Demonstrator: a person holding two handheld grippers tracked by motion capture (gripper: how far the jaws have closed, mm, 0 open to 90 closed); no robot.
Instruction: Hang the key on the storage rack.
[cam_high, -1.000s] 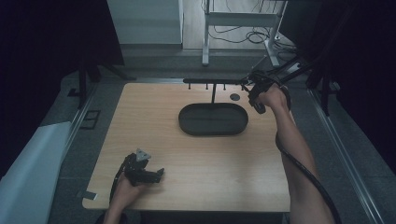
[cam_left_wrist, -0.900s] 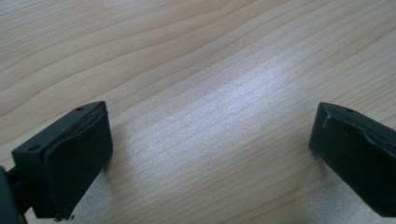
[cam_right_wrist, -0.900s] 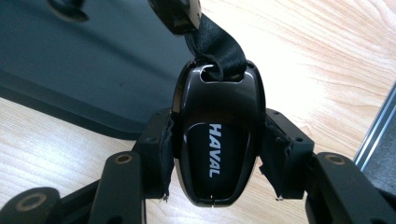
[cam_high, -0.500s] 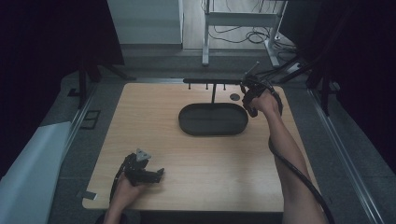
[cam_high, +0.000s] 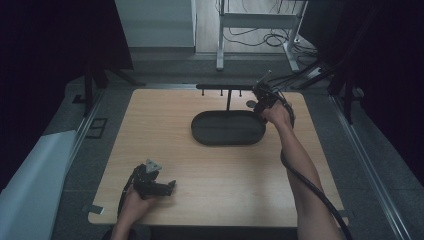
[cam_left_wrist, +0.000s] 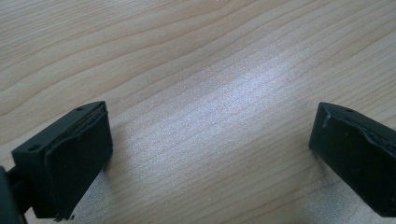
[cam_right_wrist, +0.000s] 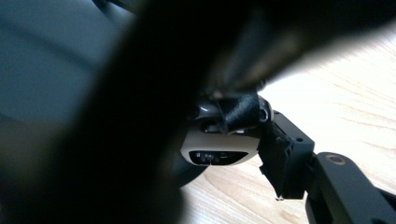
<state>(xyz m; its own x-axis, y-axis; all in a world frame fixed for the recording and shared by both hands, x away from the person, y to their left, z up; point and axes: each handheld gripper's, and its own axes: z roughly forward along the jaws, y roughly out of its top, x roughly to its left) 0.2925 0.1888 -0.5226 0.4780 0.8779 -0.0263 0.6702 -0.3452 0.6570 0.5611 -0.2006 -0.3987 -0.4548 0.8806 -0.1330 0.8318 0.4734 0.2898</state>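
High view: two grippers (cam_high: 165, 188) (cam_high: 260, 97), maybe one tray (cam_high: 227, 136).

A tray (cam_high: 228, 128) sits on the desk (cam_high: 165, 125) right of centre; a rack (cam_high: 227, 88) stands behind it. Left tongs (cam_high: 162, 188) rest near-left, right tongs (cam_high: 257, 100) at the tray's far-right end.

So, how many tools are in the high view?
2. The left tool lies open near the table's front left corner; the right tool is by the dark tray's right end, gripping a small pale device.
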